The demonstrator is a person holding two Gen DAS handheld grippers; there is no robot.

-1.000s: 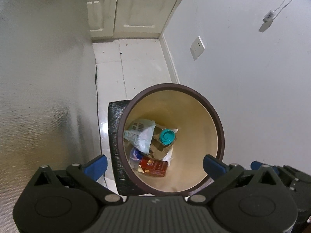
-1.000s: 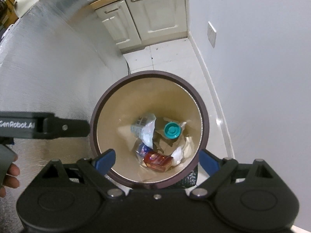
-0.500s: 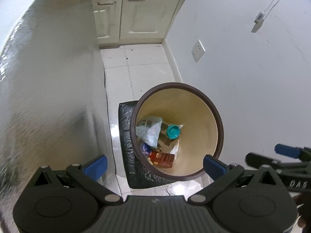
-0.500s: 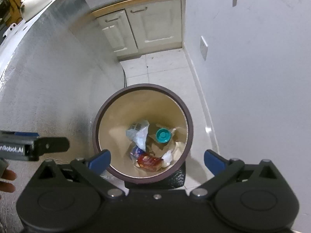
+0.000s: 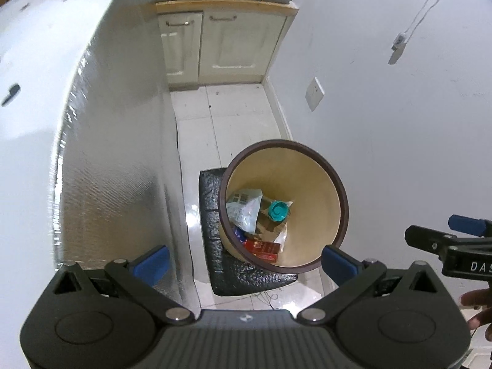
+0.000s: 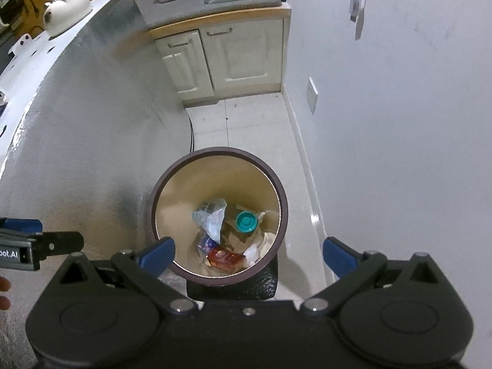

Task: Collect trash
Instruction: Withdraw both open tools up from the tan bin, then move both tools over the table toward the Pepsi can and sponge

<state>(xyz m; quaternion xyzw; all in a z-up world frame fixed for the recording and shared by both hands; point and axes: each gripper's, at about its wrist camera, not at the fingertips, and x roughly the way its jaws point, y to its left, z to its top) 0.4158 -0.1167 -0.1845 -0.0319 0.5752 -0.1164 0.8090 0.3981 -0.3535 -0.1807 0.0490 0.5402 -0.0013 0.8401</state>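
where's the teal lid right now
The teal lid lies inside the trash bin, toward its right side, just right of the crumpled plastic bag and above the red box.

1. White tiled floor [image 6: 246, 129] runs down a narrow passage, glossy with reflected light
2. A plain white wall [image 6: 399, 123] on the right carries a socket plate [image 6: 313, 94] low down and a hanging cable [image 5: 412, 27]
3. Cream cabinet [image 6: 227, 58] with two doors closes the far end, under a cluttered counter [image 6: 215, 6]
4. A silver textured panel [image 6: 92, 138] lines the left side
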